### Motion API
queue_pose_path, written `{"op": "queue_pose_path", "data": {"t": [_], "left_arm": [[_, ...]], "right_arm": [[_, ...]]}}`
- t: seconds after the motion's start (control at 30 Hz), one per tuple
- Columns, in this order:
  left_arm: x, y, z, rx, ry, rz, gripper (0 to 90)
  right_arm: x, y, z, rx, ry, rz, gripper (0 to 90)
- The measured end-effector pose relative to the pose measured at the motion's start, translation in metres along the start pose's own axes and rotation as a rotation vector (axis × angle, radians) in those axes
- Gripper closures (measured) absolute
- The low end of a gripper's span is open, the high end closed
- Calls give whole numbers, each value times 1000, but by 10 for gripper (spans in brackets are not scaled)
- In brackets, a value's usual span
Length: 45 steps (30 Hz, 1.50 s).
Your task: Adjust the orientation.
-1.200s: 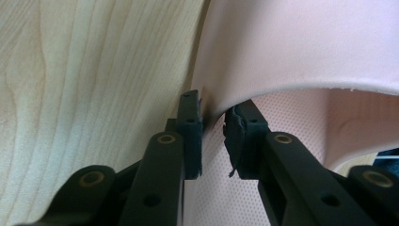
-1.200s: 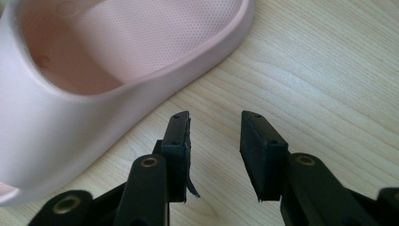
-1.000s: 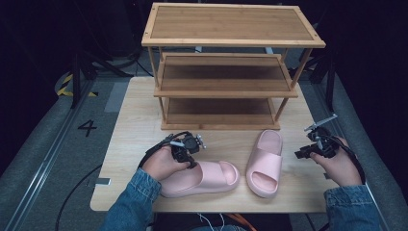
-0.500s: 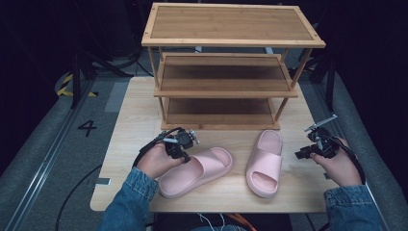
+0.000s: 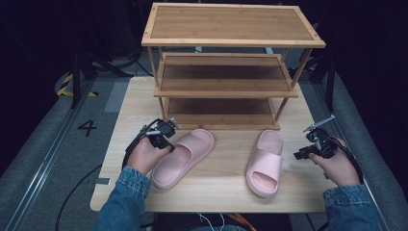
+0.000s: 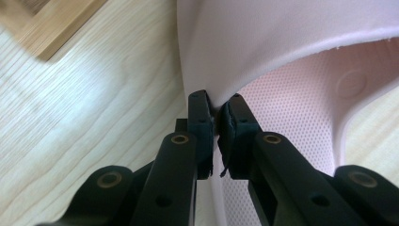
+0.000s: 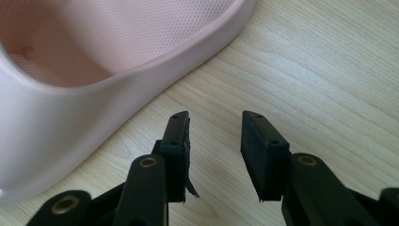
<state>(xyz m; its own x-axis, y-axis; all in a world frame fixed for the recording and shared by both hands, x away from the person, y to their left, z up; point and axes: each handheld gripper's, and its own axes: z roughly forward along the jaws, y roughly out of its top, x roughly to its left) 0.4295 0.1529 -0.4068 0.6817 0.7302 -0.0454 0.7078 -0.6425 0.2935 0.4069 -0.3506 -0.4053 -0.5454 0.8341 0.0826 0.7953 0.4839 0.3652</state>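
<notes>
Your left gripper (image 5: 162, 137) has its jaws pinched tight on the strap edge of the left pink slipper (image 5: 185, 156); in the left gripper view the pads (image 6: 202, 117) squeeze that thin rim of the slipper (image 6: 282, 52) between them. That slipper lies slanted on the table (image 5: 134, 106), its toe pointing toward the bottom shelf of the wooden rack (image 5: 231, 62) and close to it. Your right gripper (image 5: 312, 144) hangs with its jaws partly apart and nothing between them, just beside the right pink slipper (image 5: 264, 163), which lies flat and well apart from the other.
</notes>
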Motion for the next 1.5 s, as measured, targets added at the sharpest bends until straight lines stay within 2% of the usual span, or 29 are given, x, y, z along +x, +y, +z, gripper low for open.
{"op": "queue_pose_path", "data": {"t": [0.13, 0.27, 0.3, 0.33, 0.37, 0.4, 0.53, 0.63, 0.73, 0.77, 0.8, 0.97, 1.07, 1.13, 1.27, 1.3, 1.37, 1.5], "left_arm": [[5, -1, 3, -11, 0, -17, 831], [9, -3, 3, -12, -25, -33, 811], [9, -3, 3, -12, -25, -33, 773], [9, -4, 2, -15, -35, -40, 773], [8, -4, -1, -6, -34, -42, 696], [8, -4, -1, -6, -34, -42, 667], [-1, -5, -11, 20, -16, -30, 626], [-12, -4, -21, 25, -7, -7, 620], [-23, -2, -25, 26, -35, 32, 623], [-27, -1, -25, 44, -52, 47, 621], [-34, 1, -24, 65, -56, 88, 623], [-43, 6, -18, 54, -82, 111, 616], [-47, 9, -13, 26, -101, 126, 618], [-49, 10, -8, 9, -104, 118, 622], [-50, 13, 0, -3, -113, 134, 690], [-50, 13, 1, -5, -115, 122, 698], [-51, 15, 5, -12, -116, 128, 717], [-55, 18, 10, -2, -99, 145, 787]], "right_arm": [[-1, 0, 2, 4, 1, 1, 638], [0, 0, 2, 6, 2, 1, 637], [0, 0, 2, 6, 2, 1, 637], [0, 0, 2, 8, -1, 4, 636], [1, 1, 1, 6, -2, -4, 635], [1, 1, 1, 6, -2, -4, 635], [3, 2, 0, 6, -1, -10, 630], [3, 1, 0, 8, 1, -8, 630], [3, 1, 0, 9, 1, -9, 630], [3, 1, 0, 7, 1, -9, 630], [3, 1, -1, 6, -2, -11, 630], [4, 1, 0, 8, -1, -12, 629], [4, 2, 1, 11, 0, -13, 628], [5, 2, 1, 14, 0, -15, 629], [5, 2, 3, 15, 2, -21, 629], [5, 2, 3, 17, 2, -17, 629], [6, 2, 5, 19, 2, -20, 629], [6, 2, 5, 22, 2, -26, 629]]}}
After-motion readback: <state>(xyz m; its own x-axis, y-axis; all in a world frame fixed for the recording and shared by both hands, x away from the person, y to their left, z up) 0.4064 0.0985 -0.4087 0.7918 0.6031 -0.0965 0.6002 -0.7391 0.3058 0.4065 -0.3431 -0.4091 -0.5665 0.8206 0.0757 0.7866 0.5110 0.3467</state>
